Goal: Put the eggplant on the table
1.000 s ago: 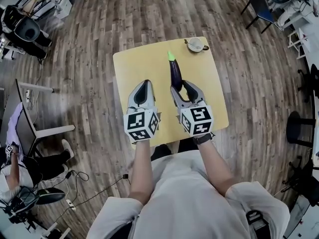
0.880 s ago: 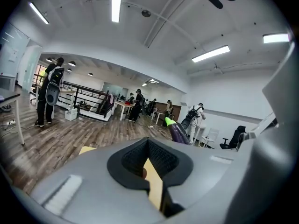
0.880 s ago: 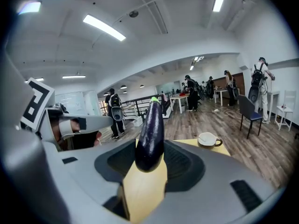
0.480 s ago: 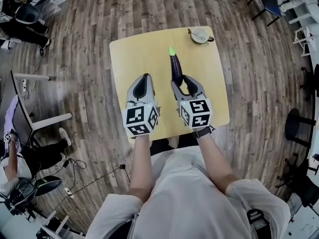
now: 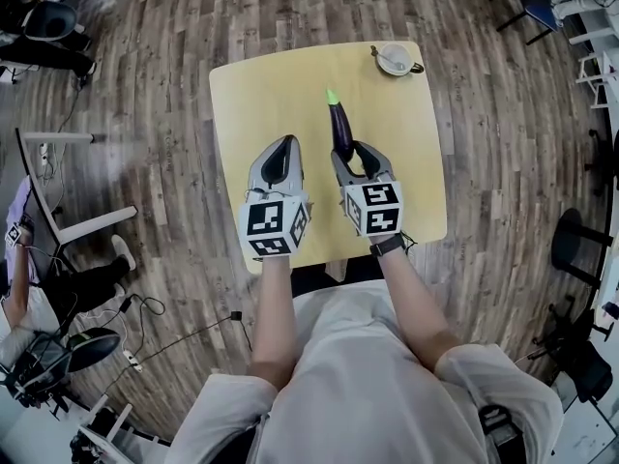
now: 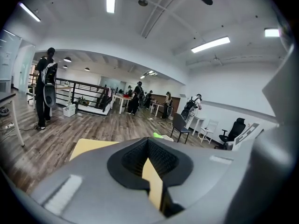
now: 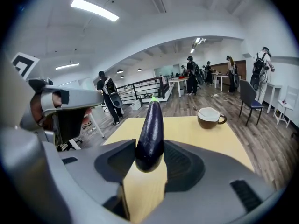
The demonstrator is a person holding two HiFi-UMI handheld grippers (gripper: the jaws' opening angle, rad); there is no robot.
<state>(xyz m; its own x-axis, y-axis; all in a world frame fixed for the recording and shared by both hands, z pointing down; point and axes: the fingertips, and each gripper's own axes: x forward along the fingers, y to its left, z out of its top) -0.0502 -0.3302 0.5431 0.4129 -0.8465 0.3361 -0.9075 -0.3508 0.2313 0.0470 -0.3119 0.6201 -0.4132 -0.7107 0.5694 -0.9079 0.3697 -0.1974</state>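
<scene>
A dark purple eggplant (image 5: 340,129) with a green stem points away from me over the yellow table (image 5: 261,95). My right gripper (image 5: 353,153) is shut on its blunt end. In the right gripper view the eggplant (image 7: 151,134) stands between the two jaws of the right gripper (image 7: 150,149), pressed on both sides, above the table (image 7: 196,134). My left gripper (image 5: 281,143) hovers beside it to the left, jaws together and holding nothing. In the left gripper view the left gripper (image 6: 148,141) has its tips meeting, and the eggplant's green stem (image 6: 159,135) peeks over them.
A cup on a saucer (image 5: 394,59) sits at the table's far right corner, also seen as the cup (image 7: 209,117). Wooden floor surrounds the small table. A desk frame (image 5: 58,220) stands to the left and chairs (image 5: 580,249) to the right. People stand far off in the room.
Both grippers have sunk toward the table, the right one more, still holding the eggplant. The left gripper stays shut and holds nothing.
</scene>
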